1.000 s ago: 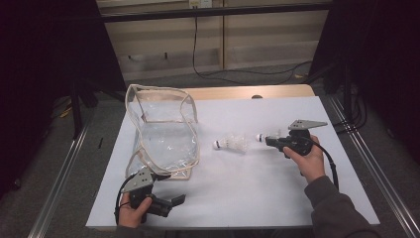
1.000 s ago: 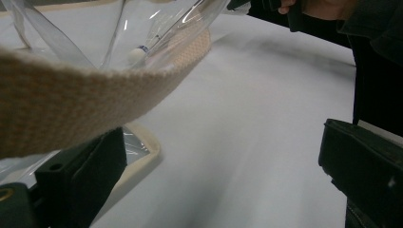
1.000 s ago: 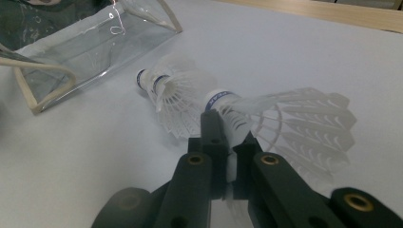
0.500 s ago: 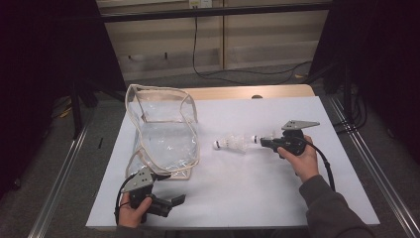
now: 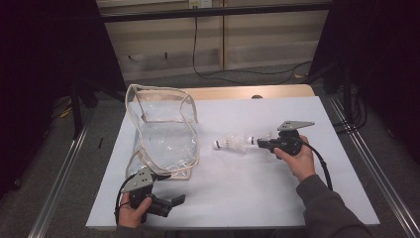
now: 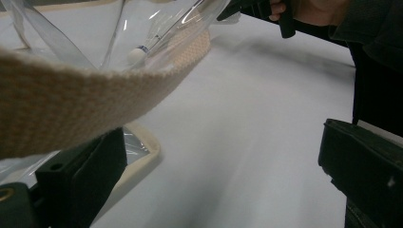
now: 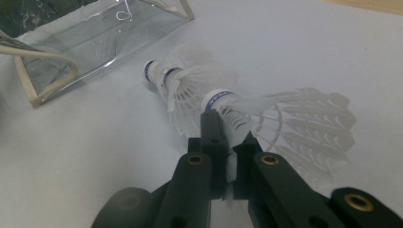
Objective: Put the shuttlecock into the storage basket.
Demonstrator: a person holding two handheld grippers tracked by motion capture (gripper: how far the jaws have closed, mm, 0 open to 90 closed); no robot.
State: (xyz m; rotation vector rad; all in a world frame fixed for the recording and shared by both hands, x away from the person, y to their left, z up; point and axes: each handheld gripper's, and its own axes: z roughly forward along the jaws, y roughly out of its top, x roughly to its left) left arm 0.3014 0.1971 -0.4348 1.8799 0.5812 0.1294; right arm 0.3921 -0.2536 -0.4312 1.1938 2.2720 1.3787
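Shuttlecocks (image 7: 199,90), nested as a short white stack, lie on the white surface (image 5: 257,188) just right of the clear bag (image 5: 163,134). Right hand-held gripper (image 7: 227,130) pinches the feathers of the nearest 1. Left hand-held gripper (image 5: 171,203) stands wide, the bag's woven strap (image 6: 71,99) above its jaws.

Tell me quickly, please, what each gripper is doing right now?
Left gripper: open, holding nothing.
Right gripper: shut on stacked white feathered shuttlecocks.
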